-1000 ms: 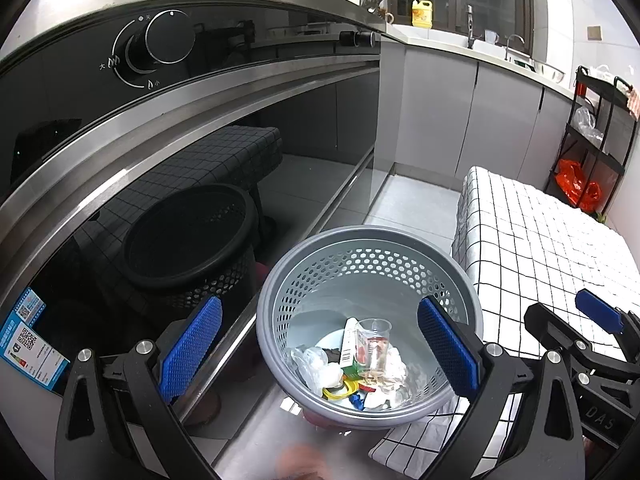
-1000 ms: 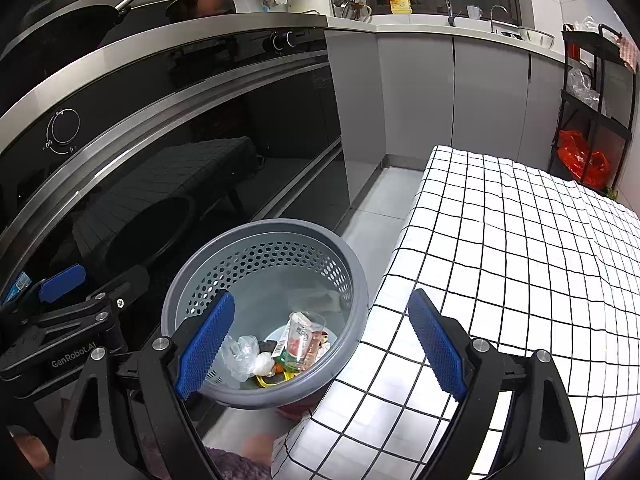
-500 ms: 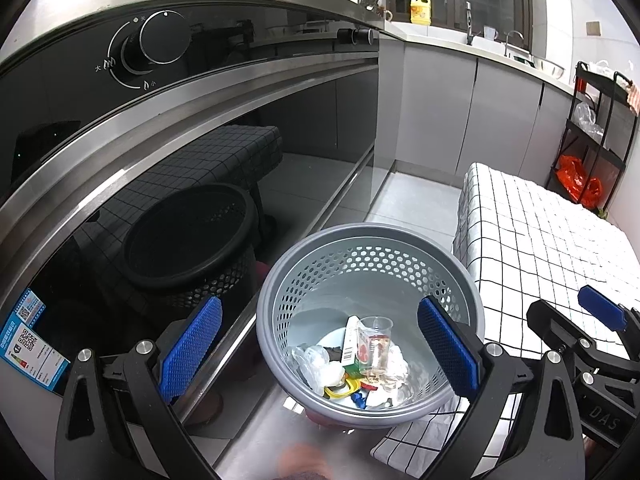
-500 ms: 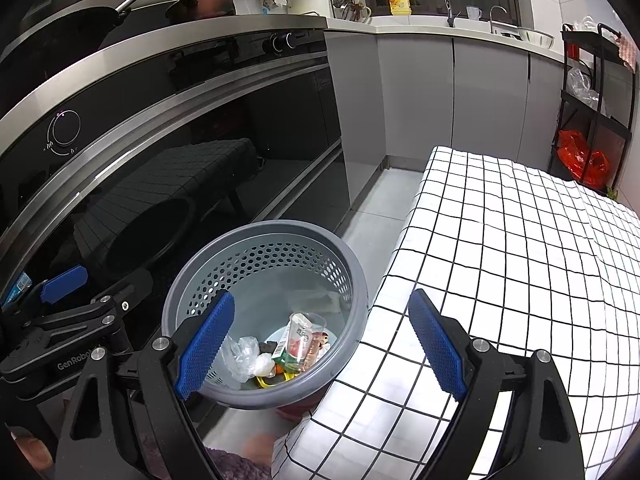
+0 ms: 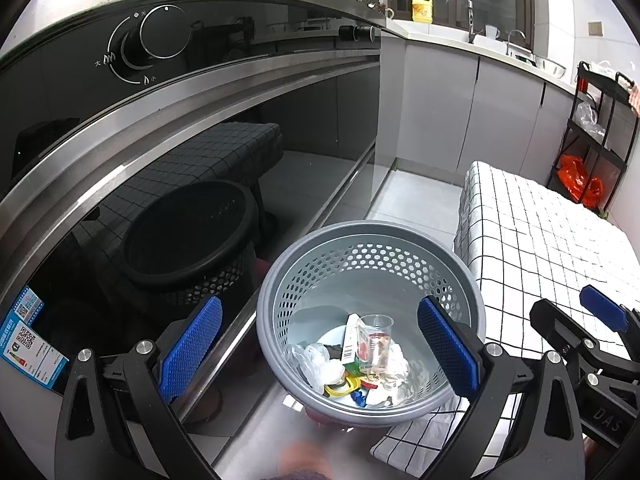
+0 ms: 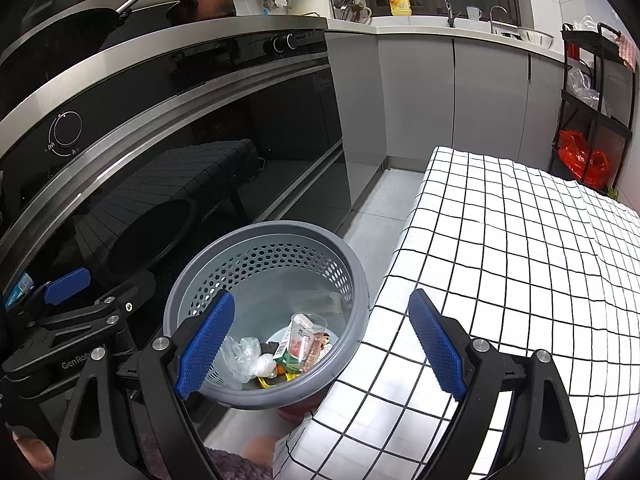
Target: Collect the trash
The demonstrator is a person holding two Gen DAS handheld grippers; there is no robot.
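Trash (image 5: 360,360) lies collected in grey basket (image 5: 476,300); table (image 6: 520,240) right looks bare. My left gripper (image 5: 320,352) and right gripper (image 6: 320,344) both gape empty; task seems nearly done.

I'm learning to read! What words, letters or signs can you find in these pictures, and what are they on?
"GenRob", rest hidden: on the left gripper.
"DAS": on the right gripper.
"大", "小", "关" and flame signs: round the stove knob.
Blue sticker with QR codes: print too small.
Carton in the gray basket: barcode, print too blurred.
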